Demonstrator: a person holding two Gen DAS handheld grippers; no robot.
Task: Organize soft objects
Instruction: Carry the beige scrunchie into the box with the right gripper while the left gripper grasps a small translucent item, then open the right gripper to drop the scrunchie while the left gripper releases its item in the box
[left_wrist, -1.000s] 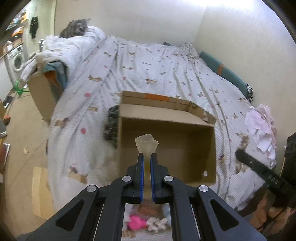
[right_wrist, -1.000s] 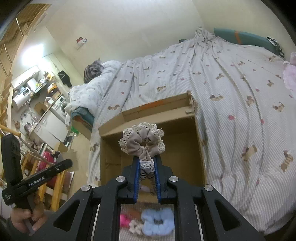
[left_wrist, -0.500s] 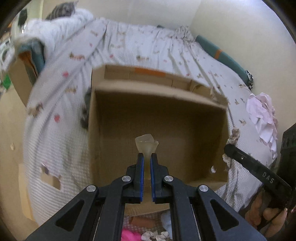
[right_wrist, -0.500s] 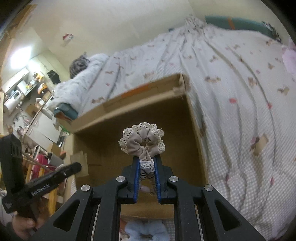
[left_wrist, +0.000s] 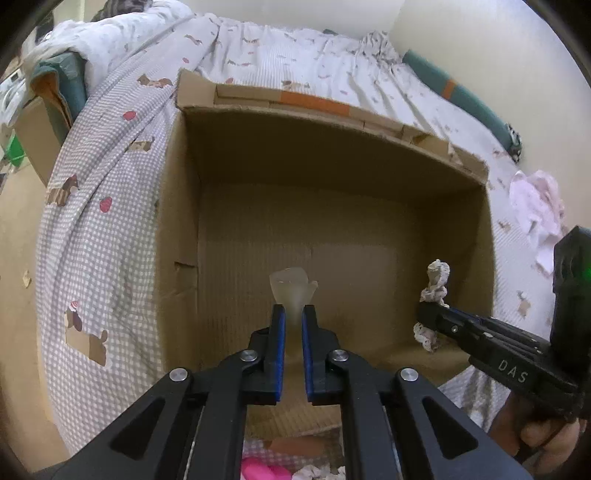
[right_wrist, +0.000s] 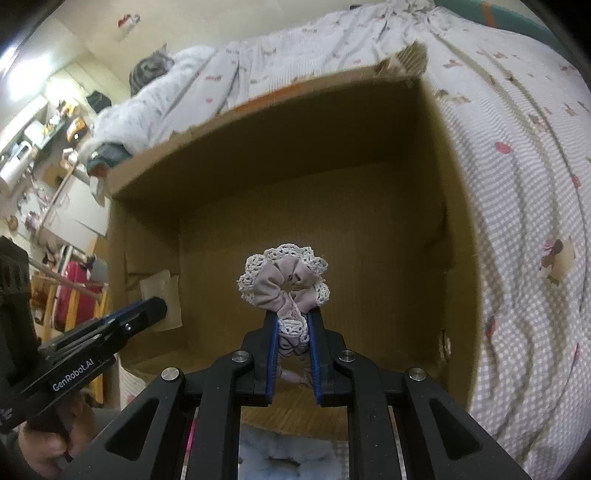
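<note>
An open cardboard box (left_wrist: 369, 155) sits on the bed, also in the right wrist view (right_wrist: 439, 177). My left gripper (left_wrist: 292, 314) is shut on a pale translucent soft piece (left_wrist: 291, 291) and holds it over the box's inside. My right gripper (right_wrist: 291, 319) is shut on a taupe scrunchie with cream lace trim (right_wrist: 282, 284), also over the box; it shows at the right in the left wrist view (left_wrist: 436, 284). The box floor looks bare.
The bed has a lilac checked cover (left_wrist: 110, 206). Pink cloth (left_wrist: 539, 206) lies to the right of the box. A pink soft item (left_wrist: 258, 470) and a pale blue fluffy item (right_wrist: 291, 454) lie below the grippers, near the box's front.
Both grippers have moved forward and down toward the box, so its inside now fills both views. Each still holds its item.
</note>
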